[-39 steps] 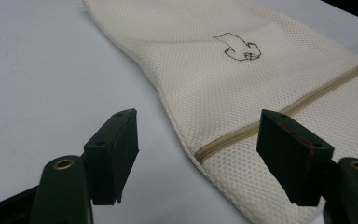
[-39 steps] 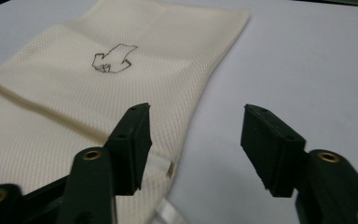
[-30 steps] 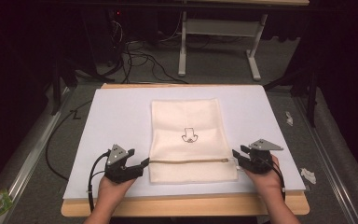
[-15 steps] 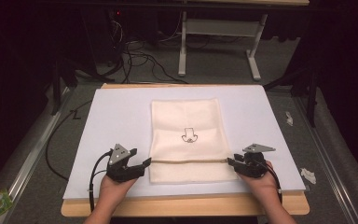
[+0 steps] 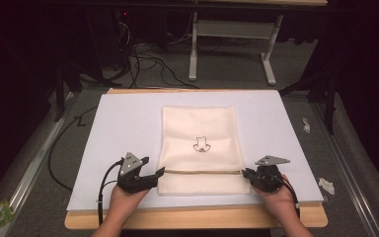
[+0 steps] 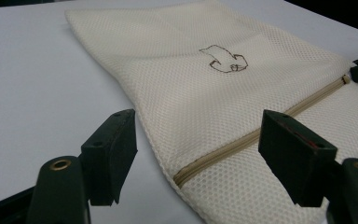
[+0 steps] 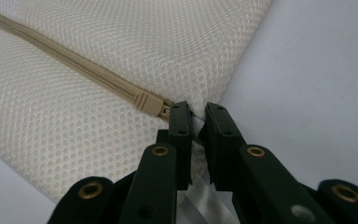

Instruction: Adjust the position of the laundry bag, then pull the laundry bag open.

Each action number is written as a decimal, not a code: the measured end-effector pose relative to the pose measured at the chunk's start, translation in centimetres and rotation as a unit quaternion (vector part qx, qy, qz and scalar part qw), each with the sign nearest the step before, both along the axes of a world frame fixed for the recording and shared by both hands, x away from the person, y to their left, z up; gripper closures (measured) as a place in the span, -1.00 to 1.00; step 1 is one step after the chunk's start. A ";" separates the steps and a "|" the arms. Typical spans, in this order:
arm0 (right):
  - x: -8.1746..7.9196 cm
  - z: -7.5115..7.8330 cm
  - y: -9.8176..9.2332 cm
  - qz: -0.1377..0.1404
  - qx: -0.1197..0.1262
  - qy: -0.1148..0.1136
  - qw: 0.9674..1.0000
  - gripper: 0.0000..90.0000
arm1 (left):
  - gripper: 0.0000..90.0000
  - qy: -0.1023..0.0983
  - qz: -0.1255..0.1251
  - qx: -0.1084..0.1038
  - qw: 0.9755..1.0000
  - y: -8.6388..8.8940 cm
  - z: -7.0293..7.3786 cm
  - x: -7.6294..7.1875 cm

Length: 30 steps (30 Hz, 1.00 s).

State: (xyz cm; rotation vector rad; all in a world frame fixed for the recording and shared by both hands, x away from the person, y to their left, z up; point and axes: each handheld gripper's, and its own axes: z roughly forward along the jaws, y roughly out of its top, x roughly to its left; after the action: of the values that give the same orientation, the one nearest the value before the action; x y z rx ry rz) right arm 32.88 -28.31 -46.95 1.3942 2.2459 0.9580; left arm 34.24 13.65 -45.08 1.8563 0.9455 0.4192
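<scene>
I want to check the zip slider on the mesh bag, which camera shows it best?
The right gripper view: the slider sits large and sharp beside the right gripper, whose jaws pinch the mesh bag at its edge. The high view gives just the zip line; the left gripper view shows the zip's other end.

The counter [image 5: 128,123] is seen from above its near edge by the high view, faced forward and down. The mesh bag [image 6: 205,93] is viewed low and close from its left edge by the left gripper view. Its right edge is viewed closer still by the right gripper view. The bag's zip [image 7: 74,70] is shared by all three.
</scene>
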 end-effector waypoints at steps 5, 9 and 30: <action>-0.4 0.0 0.0 0.003 0.002 -0.004 1.000 0.85 | -0.39 0.003 0.008 -0.004 1.000 -0.5 -0.1 0.2; -0.5 0.1 -0.1 0.009 0.001 -0.007 1.000 0.85 | -0.42 -0.003 0.017 -0.003 1.000 -0.7 -0.2 0.1; -0.9 1.0 -0.3 0.013 0.017 -0.035 0.999 0.86 | -0.38 0.020 -0.006 -0.011 1.000 -0.9 0.1 -0.4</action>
State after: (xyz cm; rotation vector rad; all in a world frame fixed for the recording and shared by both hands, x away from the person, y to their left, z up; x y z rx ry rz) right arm 31.98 -28.62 -45.93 1.3277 2.2119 1.0413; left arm 33.79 12.80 -44.97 1.8560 0.9607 0.3643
